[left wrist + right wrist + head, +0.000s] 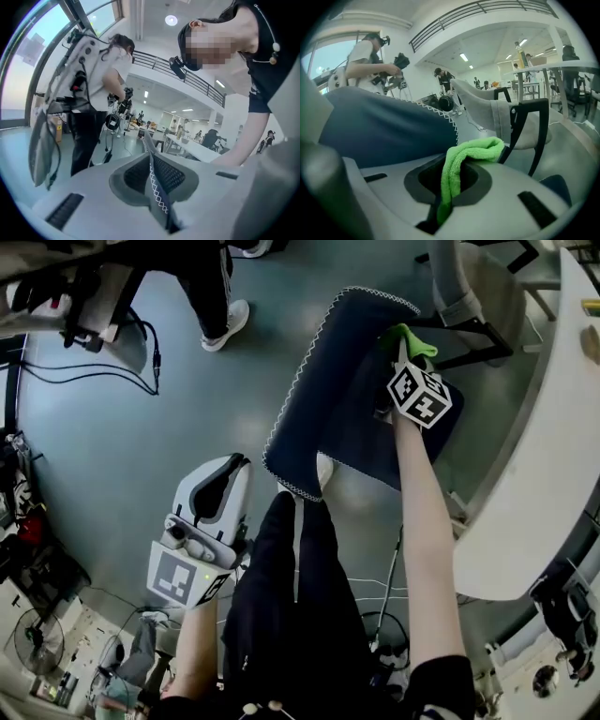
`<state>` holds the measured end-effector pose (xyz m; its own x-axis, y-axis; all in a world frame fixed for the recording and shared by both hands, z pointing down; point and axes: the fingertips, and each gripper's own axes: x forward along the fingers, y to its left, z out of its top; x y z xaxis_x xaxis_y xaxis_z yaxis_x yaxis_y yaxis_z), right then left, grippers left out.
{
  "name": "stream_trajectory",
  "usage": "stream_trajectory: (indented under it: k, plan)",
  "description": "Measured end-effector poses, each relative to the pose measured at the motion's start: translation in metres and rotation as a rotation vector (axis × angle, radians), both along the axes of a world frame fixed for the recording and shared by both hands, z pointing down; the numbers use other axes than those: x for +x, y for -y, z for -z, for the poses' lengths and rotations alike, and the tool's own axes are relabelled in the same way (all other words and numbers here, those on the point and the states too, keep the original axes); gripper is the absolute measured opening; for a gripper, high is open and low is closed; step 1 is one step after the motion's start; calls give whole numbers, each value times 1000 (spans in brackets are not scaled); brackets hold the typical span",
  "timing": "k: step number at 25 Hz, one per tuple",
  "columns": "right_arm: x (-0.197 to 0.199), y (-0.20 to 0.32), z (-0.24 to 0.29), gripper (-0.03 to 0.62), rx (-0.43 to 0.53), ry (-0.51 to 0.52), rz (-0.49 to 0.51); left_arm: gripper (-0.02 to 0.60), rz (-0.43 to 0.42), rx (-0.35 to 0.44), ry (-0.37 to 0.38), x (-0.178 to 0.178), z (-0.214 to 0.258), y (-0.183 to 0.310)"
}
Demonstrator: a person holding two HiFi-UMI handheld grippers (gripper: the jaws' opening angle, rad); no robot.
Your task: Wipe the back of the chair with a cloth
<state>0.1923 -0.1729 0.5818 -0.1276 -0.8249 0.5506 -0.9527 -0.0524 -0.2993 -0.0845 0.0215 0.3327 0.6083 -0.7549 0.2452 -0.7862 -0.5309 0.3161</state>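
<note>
Head view: dark blue chair back (328, 399) with white zigzag stitching, lying slantwise above the floor beside a white table (548, 446). Right gripper (405, 351) at its far side, green cloth (410, 336) bunched at the tips. Only in the right gripper view: jaws closed tight on that cloth, its free fold flopped forward toward a grey chair (487, 112) behind. Left gripper (236, 465) at the near lower corner. Only in the left gripper view: jaws pinched together on the back's stitched edge (157, 194).
</note>
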Motion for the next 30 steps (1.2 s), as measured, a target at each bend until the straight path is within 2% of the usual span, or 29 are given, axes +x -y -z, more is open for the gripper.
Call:
stream_trajectory:
  k: [5,11,14,20,30]
  plan:
    - [-17,5,-6,18,10,-5,60,12,28,-14,4,-1,-10,11]
    - [-39,5,-2,18,29,-3,148,12,12,-9,-3,8,-11,16]
    - [-46,0,1,18,33,58,148,12,6,-13,-11,9,-10,11]
    - [-63,-11,11,18,53,108,178,12,10,-27,-26,9,-11,6]
    - [-103,-51,21,18,81,88,338,12,19,-25,-58,9,-7,6]
